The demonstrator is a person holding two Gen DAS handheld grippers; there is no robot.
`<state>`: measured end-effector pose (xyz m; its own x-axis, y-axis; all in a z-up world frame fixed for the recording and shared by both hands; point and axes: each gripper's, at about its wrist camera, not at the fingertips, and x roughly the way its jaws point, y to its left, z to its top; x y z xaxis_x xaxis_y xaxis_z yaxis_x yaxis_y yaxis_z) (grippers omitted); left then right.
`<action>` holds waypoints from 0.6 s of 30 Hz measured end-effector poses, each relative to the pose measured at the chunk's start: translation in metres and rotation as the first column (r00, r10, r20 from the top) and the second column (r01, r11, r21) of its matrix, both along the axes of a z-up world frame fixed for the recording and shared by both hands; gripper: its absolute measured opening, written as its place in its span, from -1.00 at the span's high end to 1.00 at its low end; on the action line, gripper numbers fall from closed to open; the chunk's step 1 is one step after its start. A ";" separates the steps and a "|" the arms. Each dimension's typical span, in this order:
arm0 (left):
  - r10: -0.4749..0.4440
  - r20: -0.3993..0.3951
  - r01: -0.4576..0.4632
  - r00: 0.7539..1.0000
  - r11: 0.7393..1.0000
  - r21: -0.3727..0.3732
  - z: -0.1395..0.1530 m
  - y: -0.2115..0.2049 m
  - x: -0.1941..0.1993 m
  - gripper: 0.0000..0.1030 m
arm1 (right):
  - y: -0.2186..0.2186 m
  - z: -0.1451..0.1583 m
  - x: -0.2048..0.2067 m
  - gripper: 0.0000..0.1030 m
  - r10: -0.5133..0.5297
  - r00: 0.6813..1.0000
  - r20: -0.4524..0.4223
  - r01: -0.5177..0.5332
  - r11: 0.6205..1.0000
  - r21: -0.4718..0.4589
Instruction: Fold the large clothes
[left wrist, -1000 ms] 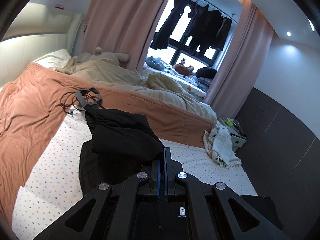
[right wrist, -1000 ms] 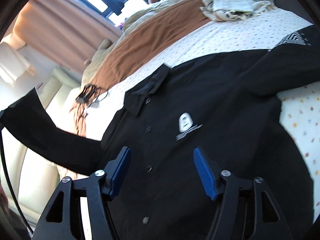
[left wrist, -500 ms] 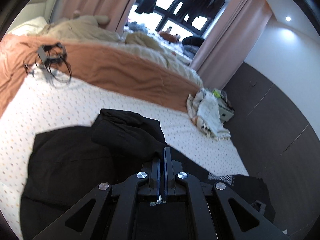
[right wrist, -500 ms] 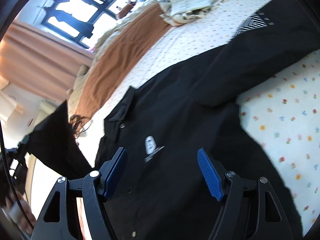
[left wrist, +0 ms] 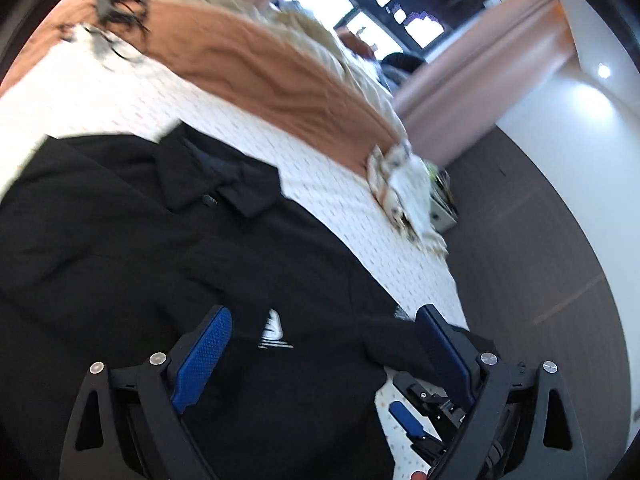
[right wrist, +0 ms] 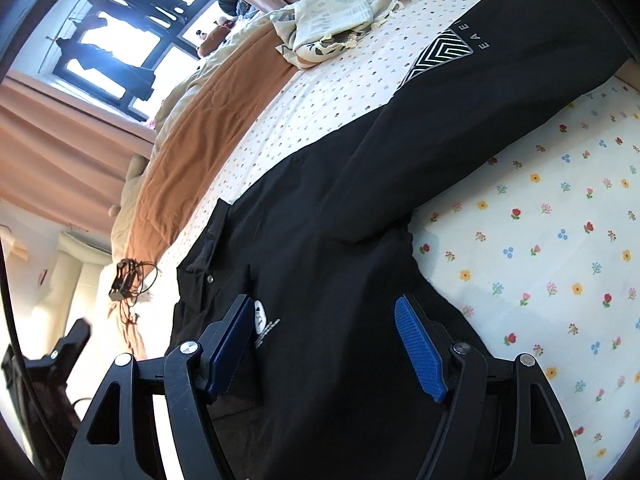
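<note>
Moved: my left gripper (left wrist: pixel 324 356) let go of sleeve, now spread.
Shirt (right wrist: pixel 320 248): black, flat on bedsheet (right wrist: pixel 540 240), buttoned.
Right gripper (right wrist: pixel 332 344): spread, hovering over chest logo (right wrist: pixel 262 322).

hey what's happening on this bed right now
A person with tongs in each hand is folding a black button-up shirt spread on the floral bedsheet. Both the left tongs and right tongs hang open above the shirt's chest, gripping nothing. One sleeve lies stretched out sideways, not yet folded in.
</note>
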<state>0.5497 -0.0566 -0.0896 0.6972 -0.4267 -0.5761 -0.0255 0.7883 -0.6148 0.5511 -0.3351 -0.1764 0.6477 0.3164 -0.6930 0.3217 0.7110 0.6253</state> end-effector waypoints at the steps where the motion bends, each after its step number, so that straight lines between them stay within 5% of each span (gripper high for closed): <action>1: 0.028 0.013 -0.029 1.000 1.000 0.010 0.006 0.006 -0.009 -0.81 | 0.003 0.002 0.001 -0.42 0.014 1.000 0.009 -0.014 1.000 -0.008; 10: 0.232 0.014 -0.233 0.973 0.972 0.015 0.016 0.074 -0.060 -0.81 | 0.059 0.022 0.005 -0.42 0.186 0.980 0.072 -0.177 0.977 -0.119; 18: 0.339 -0.047 -0.340 0.940 0.940 -0.030 -0.009 0.134 -0.078 -0.81 | 0.120 0.042 0.006 -0.42 0.357 0.934 0.020 -0.329 0.879 -0.344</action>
<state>0.4719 0.0776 -0.0982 0.7806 -0.1902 -0.5954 -0.3133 0.7052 -0.6360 0.5575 -0.2150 -0.1348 0.5981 0.2910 -0.7467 -0.0209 0.9371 0.3485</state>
